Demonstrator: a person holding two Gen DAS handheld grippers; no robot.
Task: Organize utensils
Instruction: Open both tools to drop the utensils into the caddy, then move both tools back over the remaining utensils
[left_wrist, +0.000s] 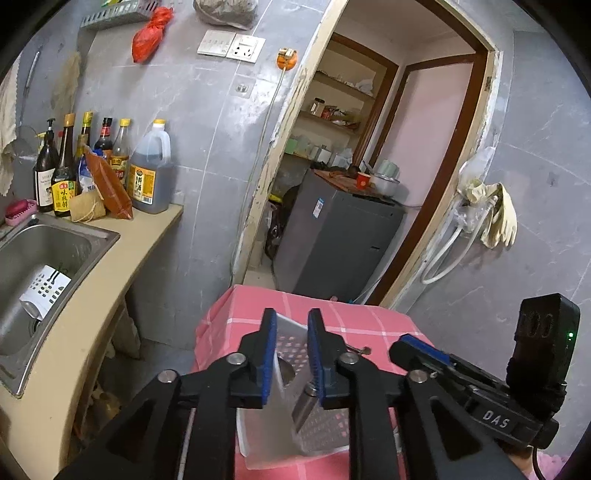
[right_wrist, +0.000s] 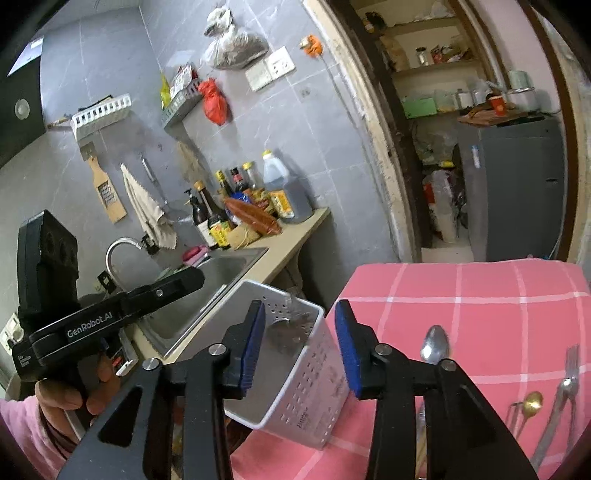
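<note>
**White caddy sitting on the pink desk, both tongs parted**

The white plastic caddy (right_wrist: 295, 369), boxy with rows of small slots punched through its walls, is standing at the near left edge of the desk (right_wrist: 480, 295), which is wearing a pink cloth crossed by thin white lines. Some shiny metal utensils are lying inside it.

The left tongs (left_wrist: 291, 354) are hovering over the caddy's rim, blue ribbed pads a narrow gap apart and pressing on nothing. The right tongs (right_wrist: 300, 347) are standing wider, straddling the caddy's top without touching it.

Right of them a steel spoon (right_wrist: 436, 345), a small gold spoon (right_wrist: 532, 402) and a steel fork (right_wrist: 567, 380) are lying flat on the cloth.

The left handle is reading "GenRobot.AI"; the right one "DAS".
</note>
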